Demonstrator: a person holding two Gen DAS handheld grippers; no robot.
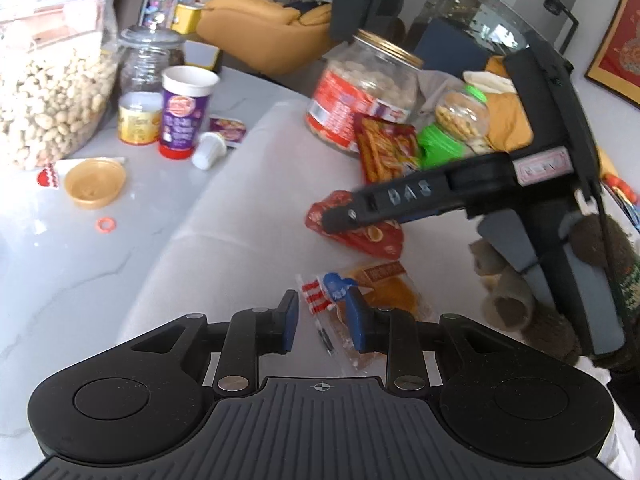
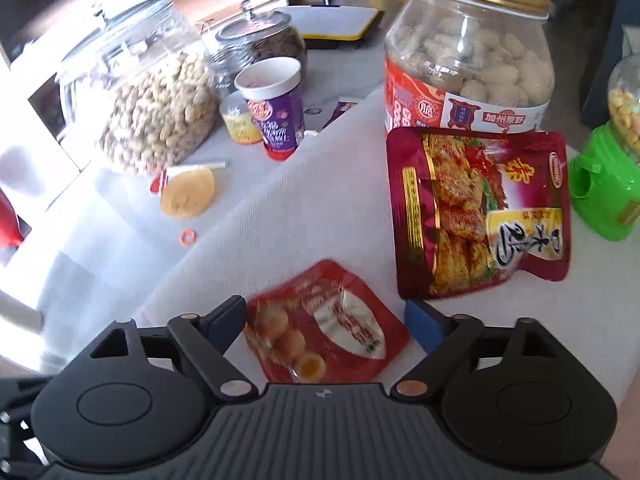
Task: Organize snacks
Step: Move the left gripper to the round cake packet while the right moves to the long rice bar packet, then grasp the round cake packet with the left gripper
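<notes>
The table point(image 2: 312, 208), partly covered by a pale cloth, carries the whole assortment. Largest is the glass jar of peanuts point(image 2: 160, 112) at far left. Next is the gold-lidded plastic jar point(image 2: 468, 52) of peanuts in shell, whose red label carries Chinese characters I read as 加州原野. Leaning against it is the maroon snack pouch point(image 2: 480, 216), bearing large calligraphy on a yellow panel; its small oval logo is illegible. The purple cup point(image 2: 276, 116) carries a round emblem and blurred script. The green dispenser point(image 2: 604, 192) stands at the right edge.

The right hand-held gripper point(image 2: 326, 320) is released, its jaws spread to either side of the small red egg packet point(image 2: 326, 328), which lies flat on the cloth just short of the maroon pouch; its white label print is smeared by motion. In my judgement the step in hand is picking up this packet. To do it well, the jaws should close on the packet's edges, avoiding the neighbouring pouch, and grip lightly, as the film looks slippery.

The left hand-held gripper point(image 1: 324, 320) is likewise unclenched, standing over a clear-wrapped orange pastry point(image 1: 384, 296), nothing gripped. The right unit's arm, seen from there, reads "DAS".
</notes>
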